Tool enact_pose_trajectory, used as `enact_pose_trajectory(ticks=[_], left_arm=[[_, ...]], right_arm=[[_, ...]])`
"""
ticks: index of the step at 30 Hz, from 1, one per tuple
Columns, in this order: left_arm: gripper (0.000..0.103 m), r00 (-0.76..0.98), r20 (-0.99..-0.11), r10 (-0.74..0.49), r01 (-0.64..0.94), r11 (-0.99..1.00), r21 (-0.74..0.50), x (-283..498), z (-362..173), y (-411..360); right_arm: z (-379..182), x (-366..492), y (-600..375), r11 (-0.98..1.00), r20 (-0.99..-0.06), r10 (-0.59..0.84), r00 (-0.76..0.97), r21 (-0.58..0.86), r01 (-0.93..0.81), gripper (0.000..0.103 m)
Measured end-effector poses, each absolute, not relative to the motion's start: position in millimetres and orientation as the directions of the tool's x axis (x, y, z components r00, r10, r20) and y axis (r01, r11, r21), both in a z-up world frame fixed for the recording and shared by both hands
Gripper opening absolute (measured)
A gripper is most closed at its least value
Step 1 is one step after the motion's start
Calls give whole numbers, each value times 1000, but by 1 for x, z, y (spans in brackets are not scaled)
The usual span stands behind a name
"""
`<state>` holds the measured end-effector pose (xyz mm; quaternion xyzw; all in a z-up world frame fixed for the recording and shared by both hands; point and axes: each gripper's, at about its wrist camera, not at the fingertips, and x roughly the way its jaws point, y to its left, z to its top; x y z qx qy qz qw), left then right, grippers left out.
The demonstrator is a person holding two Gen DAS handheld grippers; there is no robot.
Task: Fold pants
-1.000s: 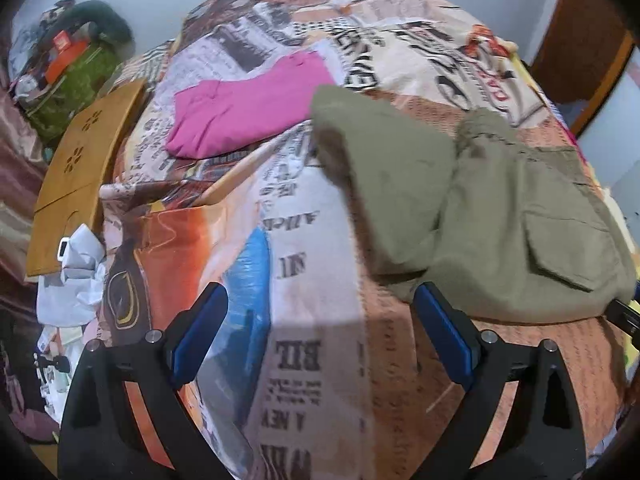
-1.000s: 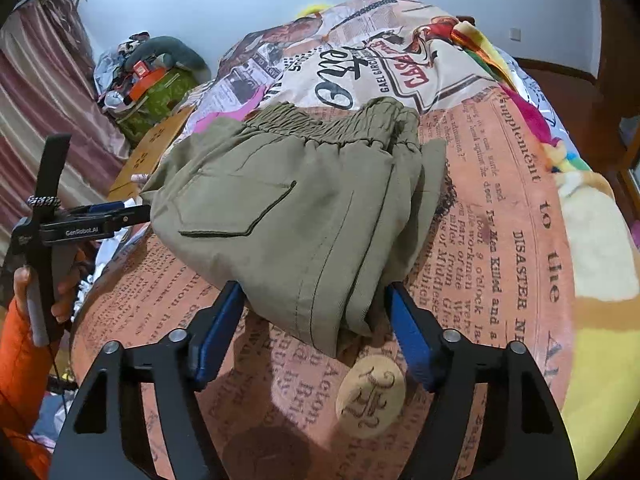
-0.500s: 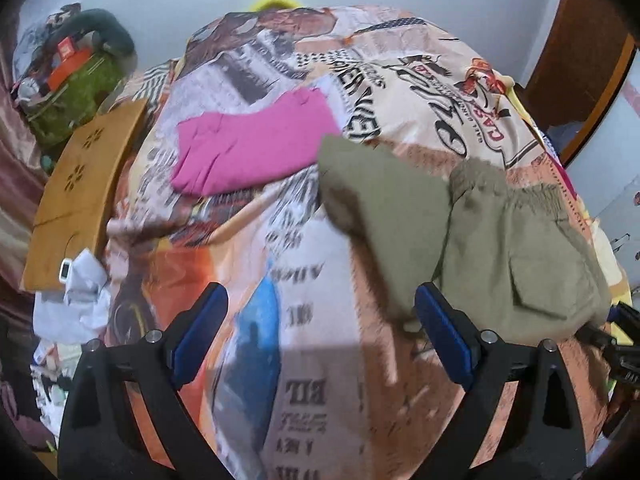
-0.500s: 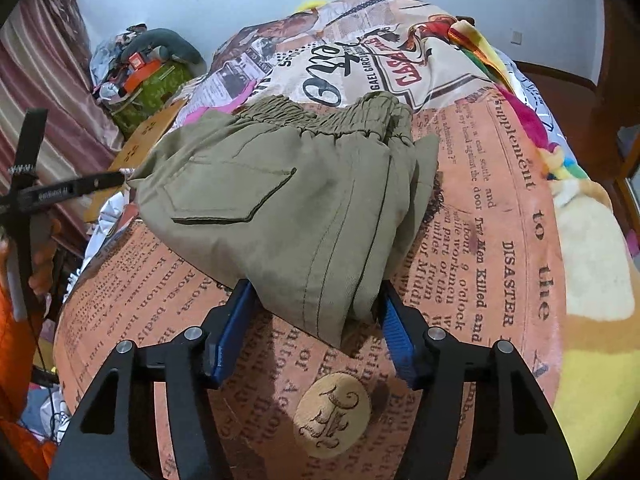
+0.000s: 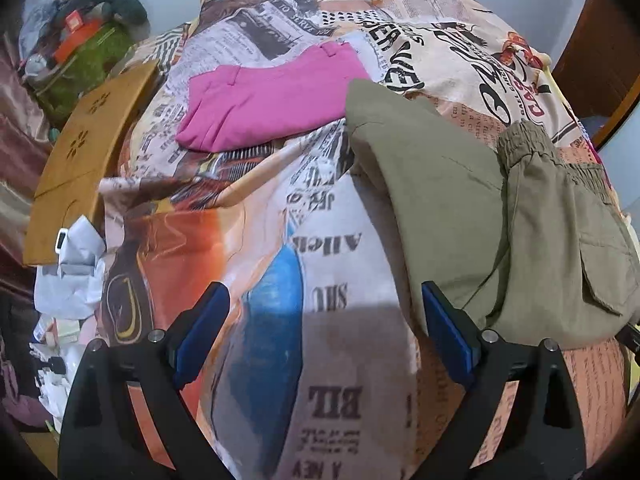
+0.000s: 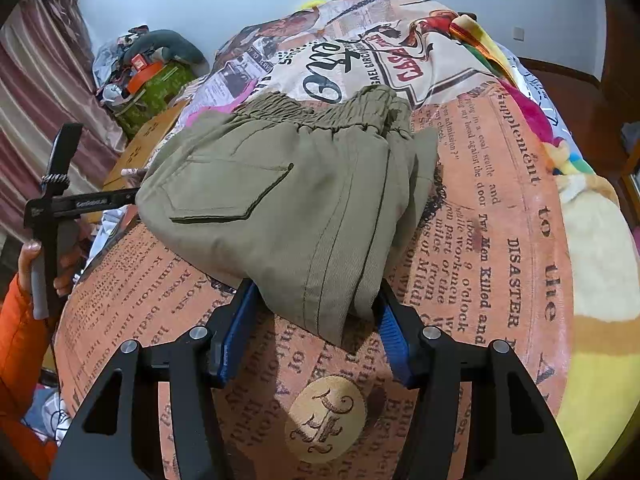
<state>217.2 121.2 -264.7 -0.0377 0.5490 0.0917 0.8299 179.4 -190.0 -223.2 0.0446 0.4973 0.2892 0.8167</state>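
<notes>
While the olive cargo pants lie already doubled over near the edge of the bed, on its newspaper-print cover, the right hand-held gripper has its blue fingers spread to either side of the bundle's near corner, not yet pinching it. This looks like the start of the last fold. The next move, I'd judge, calls for closing on that thick stack of layers and carrying it toward the elastic waistband without dragging the rest askew. The left hand-held gripper hovers spread over bare cover, its right finger just beside the pants' edge, holding nothing. Compared with a second ago, the right one has pushed in so the corner now sits between its fingers. Folded pink pants lie further up the bed.
</notes>
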Motion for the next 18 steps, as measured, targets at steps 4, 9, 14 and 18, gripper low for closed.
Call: enact_pose_trajectory(ticks=[4,9,14,18], left_arm=[[96,388,-907,161,-169,980,102,217,-260,116],[96,380,-913,146,-170,982,86,209,-261,122],[96,377,-919,118,-205,978,41,194,-252,130],[94,398,-899,183,-219,971,100,189,-233,130]], right_arm=[[-223,179,-190,830,-784,518,342,363,-424,53],[-223,180,-193,828,-781,523,341,372,-419,51],[-220,181,-200,829,-779,530,337,391,-399,49],[-208,184,-211,838,-765,530,366,405,-366,49]])
